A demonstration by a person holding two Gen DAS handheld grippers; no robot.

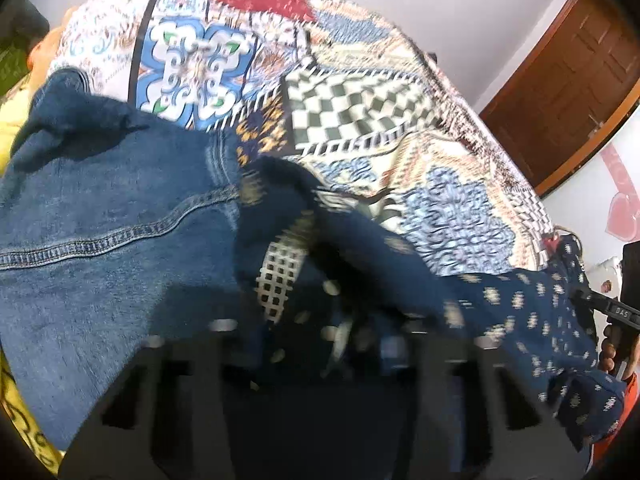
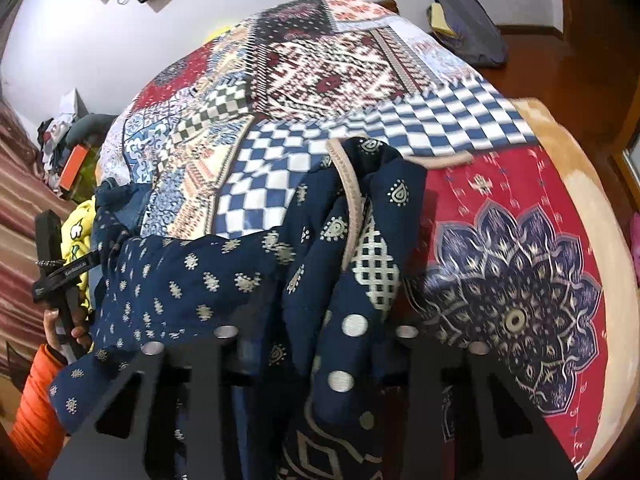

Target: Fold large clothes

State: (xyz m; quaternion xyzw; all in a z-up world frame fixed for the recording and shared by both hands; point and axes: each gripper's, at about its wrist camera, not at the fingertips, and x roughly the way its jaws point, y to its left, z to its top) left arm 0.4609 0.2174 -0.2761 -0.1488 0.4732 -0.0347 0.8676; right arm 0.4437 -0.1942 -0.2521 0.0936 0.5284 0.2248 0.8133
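White walls close the room around a bed (image 2: 500,128) spread with a patchwork cover of checks, florals and a red panel with a dark mandala. A brown wooden door (image 1: 568,80) stands at about two o'clock in the left wrist view, and a grey bag (image 2: 468,20) lies on the wooden floor past the bed's far corner, at one o'clock in the right wrist view.

No container shows in either view. The navy printed garment (image 2: 224,276) lies bunched along the near side of the bed, draped over its edge toward both hands, its beige-trimmed neckline at the centre of the right wrist view. Blue jeans (image 1: 112,216) lie just beside it, at nine o'clock in the left wrist view, with yellow cloth (image 1: 12,120) showing beyond them at the frame's edge.

The left gripper (image 1: 320,344) has navy cloth gathered between its fingers, which stand narrow; the picture is blurred, so I cannot tell whether they press on the cloth. The right gripper (image 2: 316,336) stands the same way, its fingers narrow with a thick fold of the garment running between them, pad contact hidden. A hand (image 2: 66,328) with an orange sleeve holds the left gripper at nine o'clock.

Beyond the garment, from eleven to two o'clock, the bed cover lies open. The bed's tan edge curves round from three to five o'clock.
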